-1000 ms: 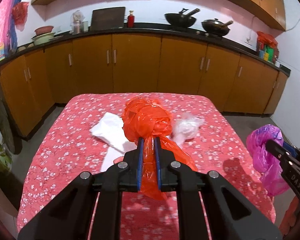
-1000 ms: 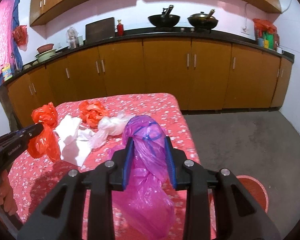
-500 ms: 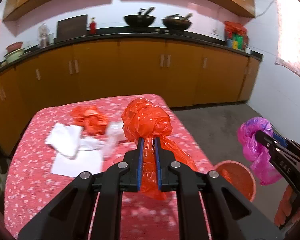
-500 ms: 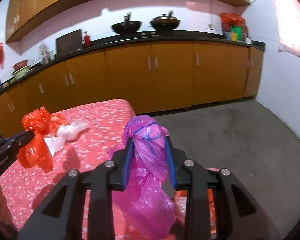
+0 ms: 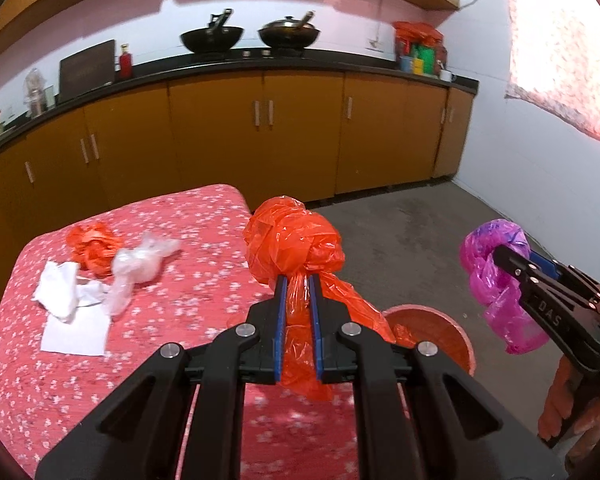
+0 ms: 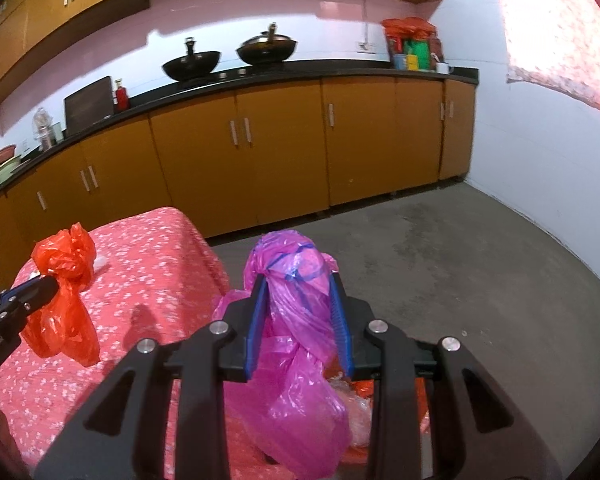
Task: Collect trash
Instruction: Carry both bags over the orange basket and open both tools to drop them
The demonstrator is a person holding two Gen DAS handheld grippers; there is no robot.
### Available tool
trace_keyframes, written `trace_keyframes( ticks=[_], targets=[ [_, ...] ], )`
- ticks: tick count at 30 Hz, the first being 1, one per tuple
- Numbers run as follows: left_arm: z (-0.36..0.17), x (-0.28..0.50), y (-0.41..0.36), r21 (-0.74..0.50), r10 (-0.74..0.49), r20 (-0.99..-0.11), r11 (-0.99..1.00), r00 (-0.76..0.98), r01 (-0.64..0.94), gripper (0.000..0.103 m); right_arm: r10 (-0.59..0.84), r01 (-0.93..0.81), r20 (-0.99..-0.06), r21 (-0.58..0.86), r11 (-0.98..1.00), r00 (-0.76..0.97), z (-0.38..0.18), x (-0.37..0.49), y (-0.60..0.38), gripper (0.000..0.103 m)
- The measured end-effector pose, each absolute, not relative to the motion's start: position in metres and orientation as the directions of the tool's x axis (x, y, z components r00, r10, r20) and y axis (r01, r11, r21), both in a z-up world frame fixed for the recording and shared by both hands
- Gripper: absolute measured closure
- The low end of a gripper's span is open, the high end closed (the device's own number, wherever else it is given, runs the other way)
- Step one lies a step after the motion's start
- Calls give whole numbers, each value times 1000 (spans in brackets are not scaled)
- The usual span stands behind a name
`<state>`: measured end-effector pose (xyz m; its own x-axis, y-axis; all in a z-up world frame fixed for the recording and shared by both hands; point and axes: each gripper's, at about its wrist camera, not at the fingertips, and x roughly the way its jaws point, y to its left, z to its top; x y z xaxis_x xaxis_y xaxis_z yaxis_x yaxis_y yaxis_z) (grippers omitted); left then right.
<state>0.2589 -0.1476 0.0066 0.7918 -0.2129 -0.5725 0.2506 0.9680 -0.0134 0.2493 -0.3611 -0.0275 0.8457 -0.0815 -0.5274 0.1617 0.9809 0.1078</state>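
My left gripper (image 5: 297, 280) is shut on a knotted orange plastic bag (image 5: 294, 246), held above the right edge of the table with the red flowered cloth (image 5: 180, 320). The bag also shows in the right wrist view (image 6: 66, 280). My right gripper (image 6: 298, 280) is shut on a knotted pink plastic bag (image 6: 296, 320), which shows in the left wrist view (image 5: 496, 280) too. It hangs over the orange bin (image 5: 440, 332) on the floor beside the table. On the table lie another orange bag (image 5: 94, 246), a clear bag (image 5: 140, 268) and white papers (image 5: 72, 312).
Orange kitchen cabinets (image 5: 260, 132) with a black counter run along the back wall, with two woks (image 5: 212, 36) on top. Grey concrete floor (image 6: 460, 260) spreads to the right of the table. A white wall (image 6: 540, 160) stands at the right.
Both grippers swung right with their bags, from over the table toward the bin. The pink bag now hangs over the bin and the orange bag is at the table's right edge.
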Motion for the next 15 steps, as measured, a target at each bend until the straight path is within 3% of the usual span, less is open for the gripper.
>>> trace_keyframes(
  ticks=[15],
  targets=[
    [-5, 257, -179, -10, -249, -603, 953, 758, 304, 92, -123, 214, -549, 104, 971, 827, -46, 250, -385, 72]
  ],
)
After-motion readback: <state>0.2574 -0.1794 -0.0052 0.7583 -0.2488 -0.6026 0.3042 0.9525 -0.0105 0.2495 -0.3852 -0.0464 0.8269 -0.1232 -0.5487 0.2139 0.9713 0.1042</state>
